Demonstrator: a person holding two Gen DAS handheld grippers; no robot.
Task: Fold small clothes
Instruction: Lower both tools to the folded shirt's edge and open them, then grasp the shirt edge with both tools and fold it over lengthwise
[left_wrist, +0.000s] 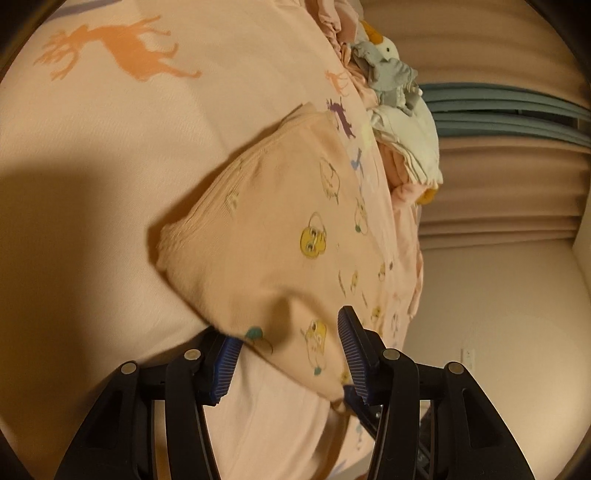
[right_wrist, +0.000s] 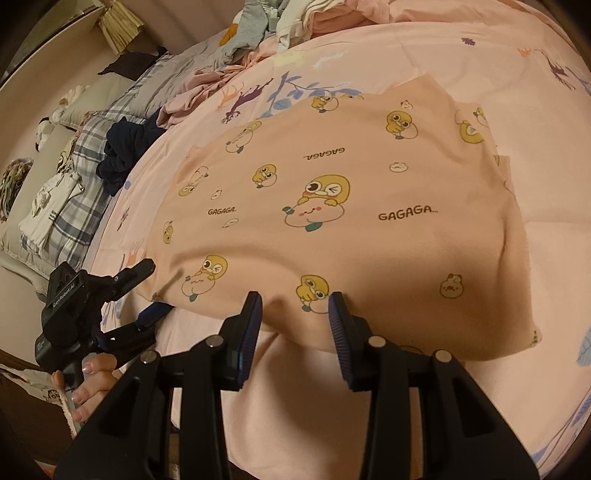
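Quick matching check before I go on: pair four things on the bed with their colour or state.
1 printed garment
2 bundled clothes
3 checked bedding
4 left tool

a dark navy
b jaws apart
c peach with yellow characters
d grey plaid

Pairs: 1-c, 2-a, 3-d, 4-b

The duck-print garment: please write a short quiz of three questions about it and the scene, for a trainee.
1. True or false: the duck-print garment lies on a pink bed sheet.
2. Which word is printed on it? A) GAGAGA B) HELLO C) QUACK
3. Fill in: the fingers of the left gripper stand ___ (open or shut).

Key: 1 true; 2 A; 3 open.
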